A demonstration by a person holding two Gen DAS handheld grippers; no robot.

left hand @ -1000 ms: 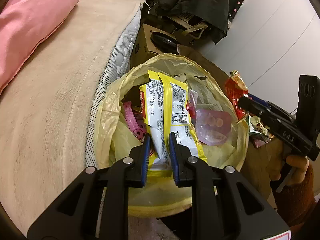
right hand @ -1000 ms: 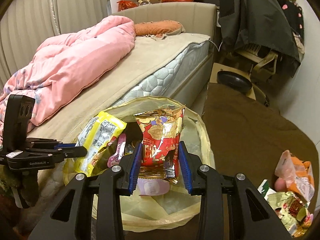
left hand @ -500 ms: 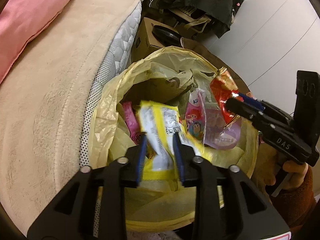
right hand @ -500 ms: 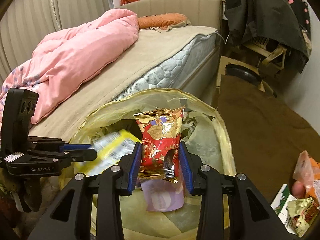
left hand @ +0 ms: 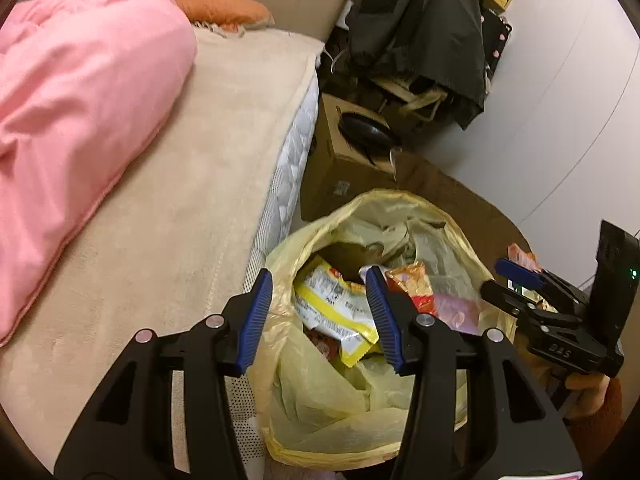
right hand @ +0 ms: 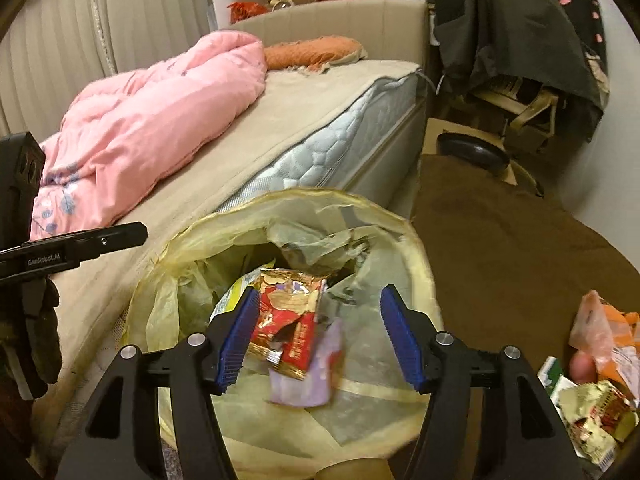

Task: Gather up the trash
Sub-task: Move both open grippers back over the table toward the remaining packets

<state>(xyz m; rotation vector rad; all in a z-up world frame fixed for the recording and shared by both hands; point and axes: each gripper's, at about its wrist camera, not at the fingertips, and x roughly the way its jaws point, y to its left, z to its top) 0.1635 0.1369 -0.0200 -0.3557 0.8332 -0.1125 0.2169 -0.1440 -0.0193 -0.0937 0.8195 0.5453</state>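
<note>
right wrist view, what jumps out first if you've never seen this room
A yellow trash bag gapes at centre beside the bed, with a red snack wrapper lying in it between the open fingers of the right gripper, whose jaws have just been opening. Behind, a pink quilt is heaped on the bed.

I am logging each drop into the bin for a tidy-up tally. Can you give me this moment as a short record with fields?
bin: yellow bag-lined bin beside the bed
left gripper: open, jaws just opened, nothing pressed between them
right gripper: open, jaws just opened
yellow wrapper: lying in the bin
red wrapper: between the right jaws, against one pad only, no longer clamped, over the bin
purple wrapper: in the bin
left to collect: loose wrappers on the brown rug
</note>
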